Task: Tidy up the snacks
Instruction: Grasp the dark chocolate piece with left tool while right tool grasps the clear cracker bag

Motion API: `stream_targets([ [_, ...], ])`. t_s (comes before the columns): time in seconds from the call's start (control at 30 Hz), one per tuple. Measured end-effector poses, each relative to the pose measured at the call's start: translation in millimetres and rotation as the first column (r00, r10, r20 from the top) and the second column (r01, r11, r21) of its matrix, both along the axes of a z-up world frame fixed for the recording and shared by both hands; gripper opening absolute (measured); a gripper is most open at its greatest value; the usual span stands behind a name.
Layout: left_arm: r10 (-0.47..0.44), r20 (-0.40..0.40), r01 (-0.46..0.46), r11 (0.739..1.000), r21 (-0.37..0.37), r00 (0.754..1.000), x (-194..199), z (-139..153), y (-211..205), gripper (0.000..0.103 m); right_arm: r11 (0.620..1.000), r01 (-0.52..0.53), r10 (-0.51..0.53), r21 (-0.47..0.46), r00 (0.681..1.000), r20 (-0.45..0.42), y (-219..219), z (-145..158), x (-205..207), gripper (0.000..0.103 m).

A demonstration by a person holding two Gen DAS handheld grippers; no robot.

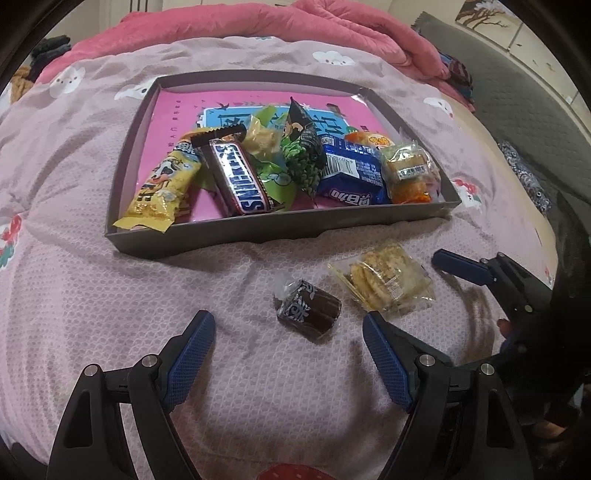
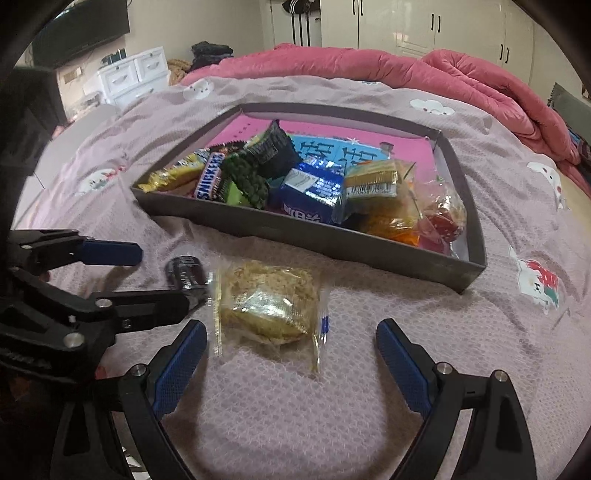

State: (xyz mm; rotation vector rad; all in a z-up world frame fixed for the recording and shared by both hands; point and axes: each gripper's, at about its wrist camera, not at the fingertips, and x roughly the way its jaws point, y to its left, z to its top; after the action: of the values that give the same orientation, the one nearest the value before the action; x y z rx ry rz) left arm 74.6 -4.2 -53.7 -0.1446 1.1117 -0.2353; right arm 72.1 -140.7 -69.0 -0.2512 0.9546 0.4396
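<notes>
Left wrist view. Left gripper (image 1: 289, 334) spread wide, holding nothing, low over the quilted bedspread (image 1: 92, 295). Dark wrapped candy (image 1: 308, 310) lay on the bedspread just ahead of the gap between the fingers, near side of the grey tray (image 1: 258, 230). Clear-wrapped cracker pack (image 1: 384, 282) just right of the candy, also short of the tray's near wall. Right gripper (image 1: 458, 267) seen right of the cracker pack, only one blue finger clear; spread not readable from here. Inside the tray, along its near wall: yellow packet (image 1: 162, 188) at left, Snickers bar (image 1: 240, 179) beside it, green bag (image 1: 303, 155) toward the middle, blue box (image 1: 351, 173) right of that, orange-wrapped snacks (image 1: 410, 173) in the right corner. Pink quilt (image 1: 332, 29) bunched beyond the tray.

Right wrist view. Right gripper (image 2: 291, 338) spread wide, empty, fingers flanking the cracker pack (image 2: 269, 299) without touching; pack slightly blurred. Tray (image 2: 332, 240) beyond the pack. Candy (image 2: 186, 273) left of the pack, sat between the open fingers of the left gripper (image 2: 162, 275). Snickers bar (image 2: 208, 177) and blue box (image 2: 314, 195) against the tray's near wall.
</notes>
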Motion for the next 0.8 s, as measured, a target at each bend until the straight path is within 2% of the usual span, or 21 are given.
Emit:
stream_targets([
  [0.23,0.008,0.004,-0.008,1.0,-0.015,1.0,4.9,-4.1,4.0,0.082,0.999,-0.032,0.032,0.008,0.999,0.019,6.7,-6.4,6.2,0.091],
  [0.33,0.004,0.008,-0.003,1.0,-0.02,1.0,6.9,-4.5,4.6,0.082,0.999,-0.046,0.046,0.008,0.999,0.027,9.0,-7.9,8.3,0.085],
  [0.43,-0.005,0.011,0.005,1.0,-0.026,1.0,7.3,-4.5,4.3,0.081,0.999,-0.05,0.05,0.012,0.998,0.037,8.2,-7.1,10.3,0.074],
  [0.67,-0.007,0.015,0.007,0.999,-0.032,1.0,9.6,-5.7,5.2,0.076,0.996,-0.036,0.036,0.084,0.999,0.007,-3.5,-2.5,15.2,0.058],
  [0.8,-0.031,0.025,0.031,1.0,0.0,0.999,9.8,-6.6,-3.0,0.066,0.995,-0.036,0.037,0.097,0.999,-0.006,-5.7,-2.8,16.3,0.054],
])
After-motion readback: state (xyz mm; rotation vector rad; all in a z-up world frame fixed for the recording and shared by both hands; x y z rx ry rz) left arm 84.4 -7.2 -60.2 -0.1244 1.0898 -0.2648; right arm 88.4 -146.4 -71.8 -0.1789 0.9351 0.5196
